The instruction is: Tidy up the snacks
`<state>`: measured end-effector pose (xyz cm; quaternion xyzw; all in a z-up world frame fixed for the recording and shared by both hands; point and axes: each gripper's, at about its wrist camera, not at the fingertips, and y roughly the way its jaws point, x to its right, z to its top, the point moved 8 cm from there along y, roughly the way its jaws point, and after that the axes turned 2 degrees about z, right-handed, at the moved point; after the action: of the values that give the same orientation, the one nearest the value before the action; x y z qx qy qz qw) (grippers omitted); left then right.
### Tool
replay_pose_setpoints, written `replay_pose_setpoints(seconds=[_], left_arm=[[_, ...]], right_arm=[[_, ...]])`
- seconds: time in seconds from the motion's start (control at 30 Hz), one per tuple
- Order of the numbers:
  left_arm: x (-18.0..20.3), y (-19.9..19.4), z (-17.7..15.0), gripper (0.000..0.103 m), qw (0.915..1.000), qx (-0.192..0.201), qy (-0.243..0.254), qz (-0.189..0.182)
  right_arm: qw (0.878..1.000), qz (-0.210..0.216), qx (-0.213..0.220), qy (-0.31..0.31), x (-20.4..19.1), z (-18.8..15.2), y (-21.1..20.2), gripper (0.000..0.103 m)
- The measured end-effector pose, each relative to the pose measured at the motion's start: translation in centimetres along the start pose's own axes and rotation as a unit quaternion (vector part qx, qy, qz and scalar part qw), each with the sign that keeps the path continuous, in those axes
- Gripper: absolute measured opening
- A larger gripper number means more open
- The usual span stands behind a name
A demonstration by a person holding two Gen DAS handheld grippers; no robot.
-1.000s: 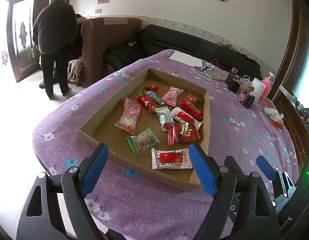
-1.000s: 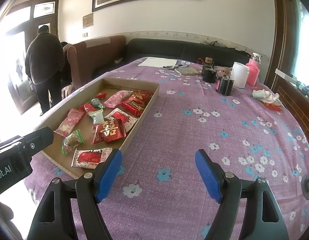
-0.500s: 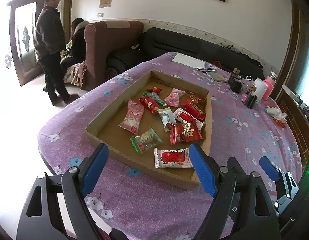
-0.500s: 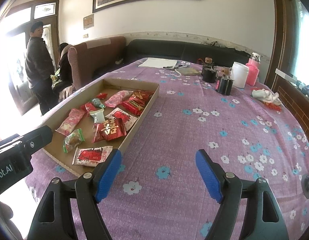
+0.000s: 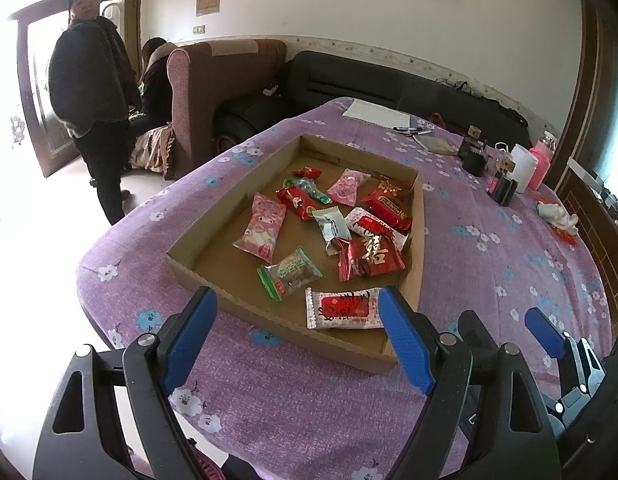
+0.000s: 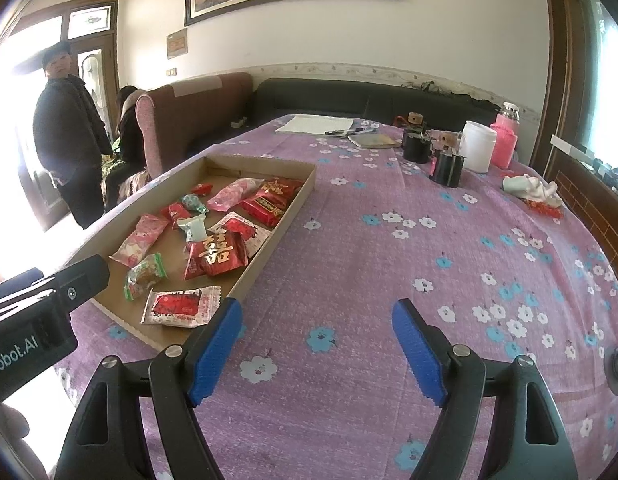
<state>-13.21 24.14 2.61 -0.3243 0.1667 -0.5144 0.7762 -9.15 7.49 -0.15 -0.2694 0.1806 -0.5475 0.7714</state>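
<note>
A shallow cardboard tray lies on the purple flowered tablecloth and holds several wrapped snacks: a white-and-red packet nearest me, a green pastry packet, a dark red packet with gold writing, and a pink packet. My left gripper is open and empty, just before the tray's near edge. My right gripper is open and empty over bare cloth to the right of the tray.
At the far end of the table are papers and pens, black holders, a white cup, a pink bottle and a crumpled cloth. A standing person and sofas are to the left.
Both grippers have drawn back slightly from the tray and stay open. The person by the door has turned round to face this way.
</note>
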Motion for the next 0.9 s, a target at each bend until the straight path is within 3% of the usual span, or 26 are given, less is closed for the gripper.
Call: replay_pose_setpoints(seconds=[0.9], left_arm=[[0.6, 0.5, -0.1, 0.083, 1.0000, -0.002, 0.004, 0.003]], right_arm=[[1.000, 0.005, -0.012, 0.009, 0.8, -0.5, 1.1, 0.080]])
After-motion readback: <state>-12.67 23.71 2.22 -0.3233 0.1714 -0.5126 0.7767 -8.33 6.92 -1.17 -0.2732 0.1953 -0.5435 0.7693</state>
